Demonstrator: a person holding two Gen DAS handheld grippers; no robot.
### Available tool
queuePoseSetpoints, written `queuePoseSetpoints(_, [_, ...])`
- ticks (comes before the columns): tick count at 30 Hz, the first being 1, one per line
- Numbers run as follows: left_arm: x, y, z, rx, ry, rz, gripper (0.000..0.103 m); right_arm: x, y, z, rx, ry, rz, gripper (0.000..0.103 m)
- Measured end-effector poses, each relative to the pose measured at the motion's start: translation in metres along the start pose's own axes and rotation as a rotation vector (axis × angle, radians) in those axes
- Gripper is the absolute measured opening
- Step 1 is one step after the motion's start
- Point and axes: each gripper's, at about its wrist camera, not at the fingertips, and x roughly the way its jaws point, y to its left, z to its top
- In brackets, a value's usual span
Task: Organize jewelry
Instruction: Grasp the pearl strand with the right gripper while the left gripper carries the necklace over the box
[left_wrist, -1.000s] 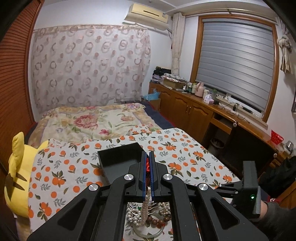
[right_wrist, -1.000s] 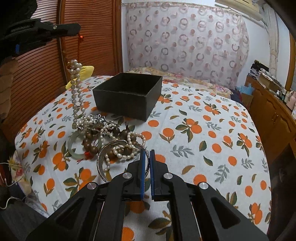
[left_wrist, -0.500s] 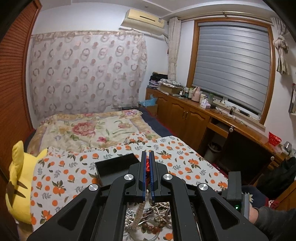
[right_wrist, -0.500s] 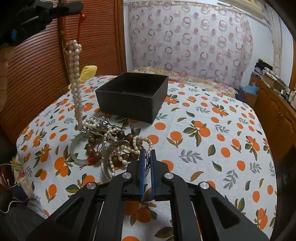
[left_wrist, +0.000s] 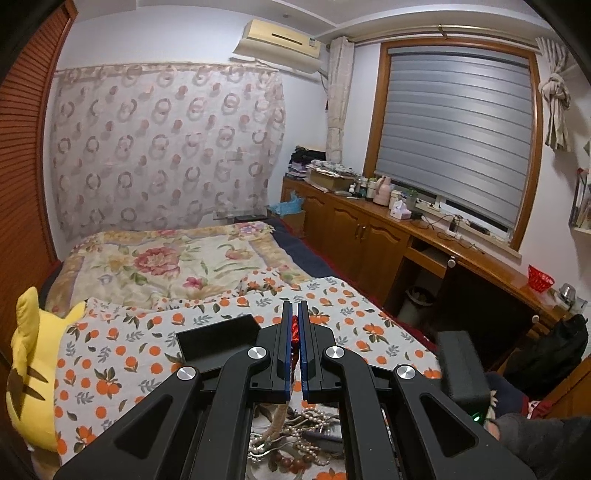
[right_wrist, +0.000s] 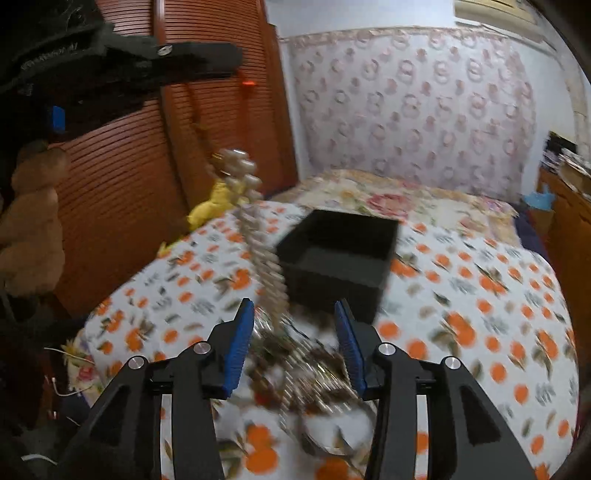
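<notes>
Jewelry pile (right_wrist: 310, 365) lies on the orange-print bedspread (right_wrist: 480, 295), just in front of the black box (right_wrist: 340, 258), w/ pearls, brown beads and a couple of bangles tangled together. Box sits open-topped on the same bedspread, towards the floral quilt (left_wrist: 166, 258) behind it.

Left claw (left_wrist: 294, 328) is clamped shut on a red cord (left_wrist: 294, 326); blue pads nearly meet w/ the red bit squeezed between them. From that cord a pearl strand (right_wrist: 258, 243) hangs down, running past the left side of the box to the pile, lower end apparently still in the tangle, though the blur makes that hard to confirm. In the right wrist view the left claw (right_wrist: 207, 59) shows high above and left of the box.

Right claw (right_wrist: 293, 332) has just been opening: blue pads (right_wrist: 240, 343) now stand apart on either side of the pile, nothing pressed between them, pile visible in the gap. It sits on the near side of the box.

Yellow plush toy (left_wrist: 33, 369) lies off the bedspread's edge, left of the box.
</notes>
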Motion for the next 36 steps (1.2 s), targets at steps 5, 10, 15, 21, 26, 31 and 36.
queuePoseSetpoints(5, [0.000,0.005,-0.002,-0.012,0.002,-0.003,0.002,0.025,0.002,0.011,-0.006,0.028,0.017,0.045])
queuePoseSetpoints(10, [0.003,0.018,-0.009,-0.029,0.012,0.019,0.002,0.024,0.000,0.015,-0.033,0.027,0.051,0.009])
queuePoseSetpoints(15, [0.016,0.032,-0.018,-0.038,0.048,0.078,0.002,0.000,-0.001,0.033,-0.069,-0.053,0.026,0.008])
queuePoseSetpoints(21, [0.032,0.048,-0.027,-0.053,0.080,0.110,0.002,-0.019,-0.008,0.061,-0.095,-0.132,-0.020,0.008])
queuePoseSetpoints(26, [0.046,0.059,-0.028,-0.060,0.100,0.136,0.002,-0.024,-0.017,0.086,-0.105,-0.173,-0.053,0.009])
queuePoseSetpoints(31, [0.064,0.066,-0.034,-0.083,0.133,0.118,0.002,-0.020,-0.027,0.100,-0.092,-0.191,-0.057,0.009])
queuePoseSetpoints(36, [0.083,0.073,-0.043,-0.108,0.157,0.085,0.002,-0.010,-0.034,0.110,-0.083,-0.202,-0.066,0.009])
